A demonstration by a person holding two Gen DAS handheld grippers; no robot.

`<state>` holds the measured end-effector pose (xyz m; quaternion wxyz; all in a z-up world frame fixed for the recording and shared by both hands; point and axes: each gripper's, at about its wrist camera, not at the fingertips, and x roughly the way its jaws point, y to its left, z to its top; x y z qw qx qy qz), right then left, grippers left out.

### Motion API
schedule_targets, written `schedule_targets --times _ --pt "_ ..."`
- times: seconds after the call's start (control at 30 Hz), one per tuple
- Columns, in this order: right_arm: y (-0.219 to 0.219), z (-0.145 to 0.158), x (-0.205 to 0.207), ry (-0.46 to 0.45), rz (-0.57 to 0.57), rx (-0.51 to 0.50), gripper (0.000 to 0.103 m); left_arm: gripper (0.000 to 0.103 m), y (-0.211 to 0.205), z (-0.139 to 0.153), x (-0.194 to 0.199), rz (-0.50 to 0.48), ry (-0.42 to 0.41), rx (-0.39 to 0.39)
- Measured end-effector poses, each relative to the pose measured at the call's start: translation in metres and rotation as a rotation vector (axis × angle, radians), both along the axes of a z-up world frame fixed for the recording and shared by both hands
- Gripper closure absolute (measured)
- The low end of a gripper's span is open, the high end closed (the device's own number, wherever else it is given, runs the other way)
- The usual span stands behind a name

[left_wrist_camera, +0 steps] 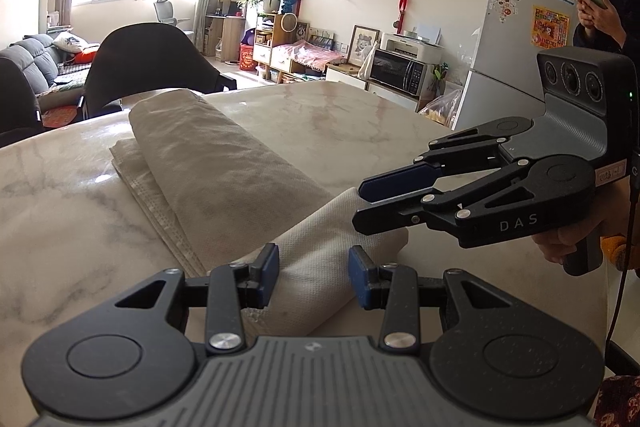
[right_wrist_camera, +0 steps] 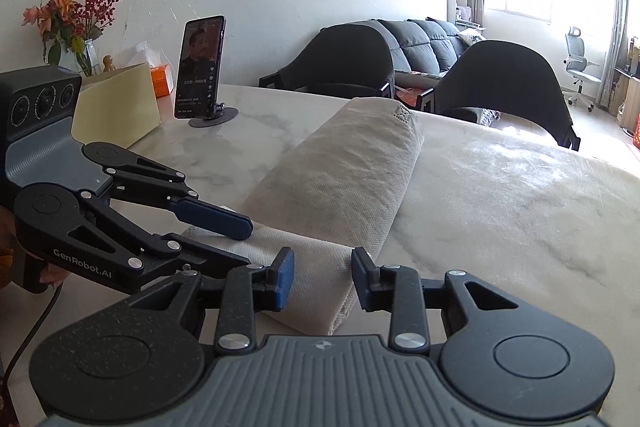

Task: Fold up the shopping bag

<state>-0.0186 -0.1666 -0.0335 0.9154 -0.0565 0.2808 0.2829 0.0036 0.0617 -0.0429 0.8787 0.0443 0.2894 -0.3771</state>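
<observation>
Right, I'm holding both tools at the near end of the shopping bag (left_wrist_camera: 224, 163), which lies partly folded on the marble table (left_wrist_camera: 60, 195). It's a long pale strip, and its long axis runs straight away from me toward the dark chairs (right_wrist_camera: 508, 87) on the far side. At the near end a flap is turned across, and that flap is what both grippers face.

My left gripper (left_wrist_camera: 313, 277) has its jaws apart, blue pads standing either side of the flap with fabric between them; I can't see them pressing, so I'd call it unclamped. My right gripper (right_wrist_camera: 322, 279) is the same story: jaws parted, straddling the flap's near corner, nothing pinched as far as I can make out.

Both hands sit side by side at this one end, so neither is really nearer; the bulk of the bag lies ahead of both. I reckon the next fold has to carry this near end forward along that axis, and both need a proper bite first.
</observation>
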Motion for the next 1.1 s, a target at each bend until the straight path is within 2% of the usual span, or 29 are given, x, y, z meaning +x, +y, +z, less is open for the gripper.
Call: schedule_targets --times 0.43,0.67,0.8,1.1 --pt "0.005 -0.001 -0.001 -0.007 0.01 -0.029 0.061 0.063 0.001 0.0 -0.001 -0.004 -0.003 -0.007" --pt "0.003 0.002 -0.004 -0.039 0.047 -0.062 0.058 0.063 0.002 0.001 -0.001 -0.017 -0.001 0.0" --pt "0.001 0.007 -0.009 -0.075 0.099 -0.089 0.052 0.063 0.001 0.002 0.001 -0.032 0.002 0.013" --pt "0.012 0.006 -0.012 -0.088 0.29 -0.17 0.051 0.063 -0.002 0.006 0.006 -0.08 0.009 0.06"
